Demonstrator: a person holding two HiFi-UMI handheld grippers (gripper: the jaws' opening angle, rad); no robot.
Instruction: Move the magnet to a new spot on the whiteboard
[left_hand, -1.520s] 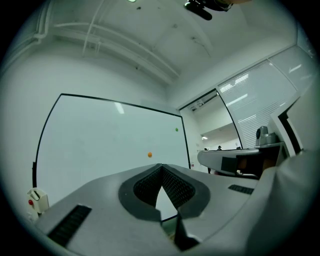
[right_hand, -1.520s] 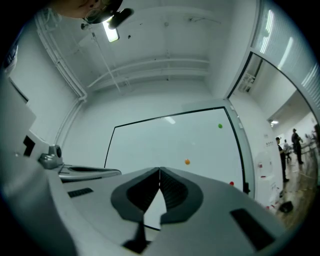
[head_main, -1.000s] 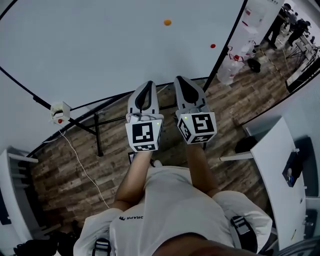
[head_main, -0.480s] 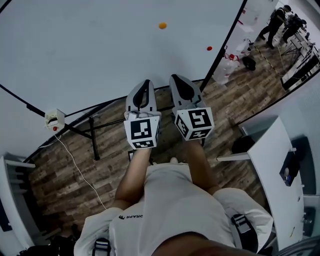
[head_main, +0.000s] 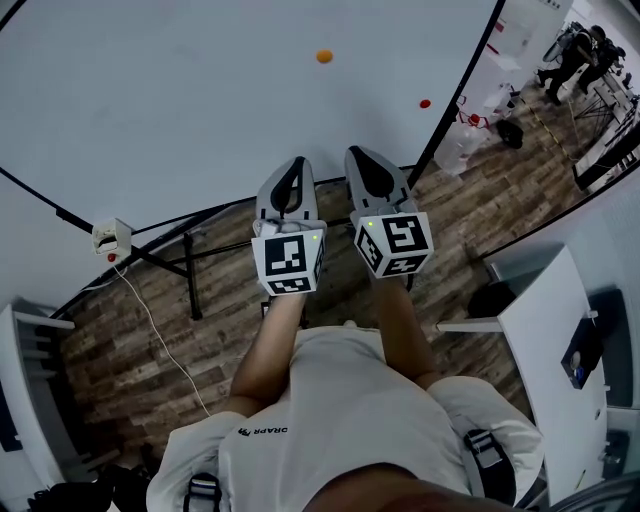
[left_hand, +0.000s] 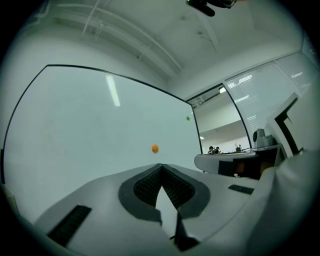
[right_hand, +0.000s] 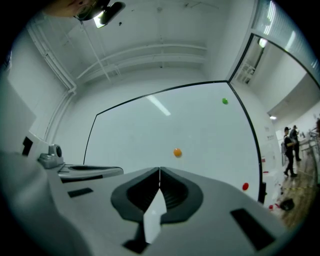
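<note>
Behind closed left tongs (head_main: 291, 166) and right tongs (head_main: 361, 156), the shirt (head_main: 340, 400) reads "DRAPR".

Open space before whiteboard (head_main: 200, 110)

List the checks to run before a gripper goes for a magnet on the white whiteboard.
1. Round orange magnet in view on the large white whiteboard: ok.
2. Right gripper ready to grasp: not ok, jaws shut, empty.
3. Left gripper ready: not ok, jaws shut, empty.
4. Gripper at a magnet: not ok, both apart from the board.
5. Which magnet is meant: cannot tell; small red round magnet and small green round magnet are there too.
6. Bare board for a new spot: ok.
</note>
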